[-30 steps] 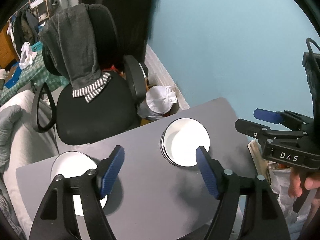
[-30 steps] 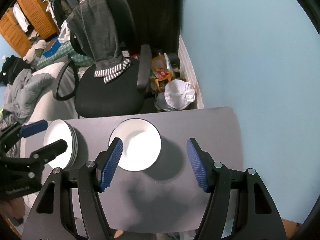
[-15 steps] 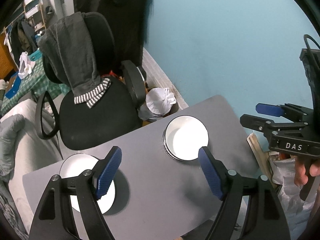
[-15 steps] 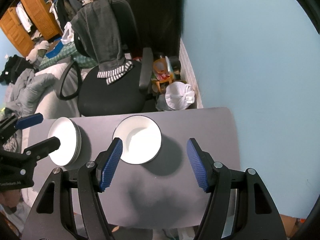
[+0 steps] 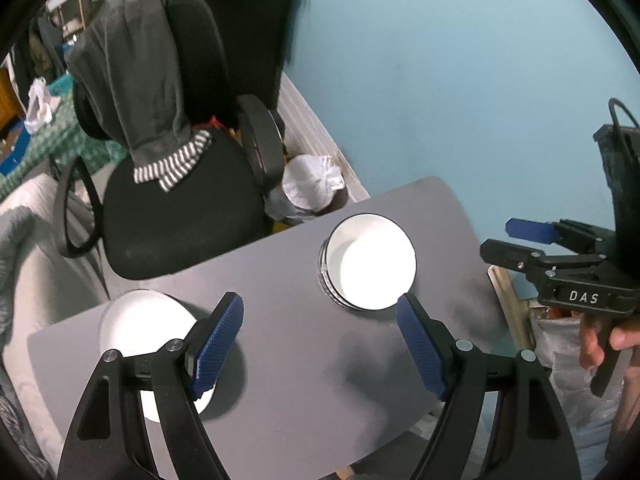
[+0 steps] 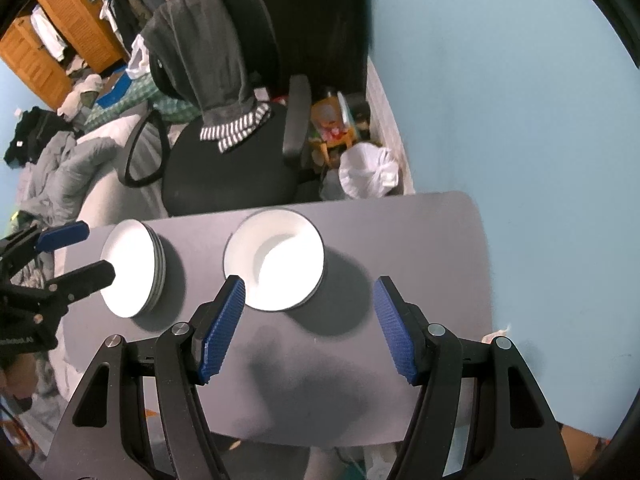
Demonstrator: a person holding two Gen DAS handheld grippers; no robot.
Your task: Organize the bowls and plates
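A stack of white bowls (image 5: 370, 266) stands at the right of the grey table (image 5: 288, 360); it also shows in the right wrist view (image 6: 276, 258). A stack of white plates (image 5: 140, 328) lies at the left, also in the right wrist view (image 6: 134, 268). My left gripper (image 5: 320, 344) is open and empty, high above the table between the two stacks. My right gripper (image 6: 308, 324) is open and empty, above the table in front of the bowls. Each gripper shows in the other's view: the right one (image 5: 516, 240), the left one (image 6: 76, 252).
A black office chair (image 5: 176, 200) with a grey garment over its back stands behind the table. A white bag (image 5: 312, 184) lies on the floor by the blue wall (image 5: 460, 80). A bed with grey bedding (image 6: 60, 168) is at the left.
Both grippers have risen and pulled back from the table, so the stacks look smaller and farther. Both stay open and empty. The plates and bowls have not moved.
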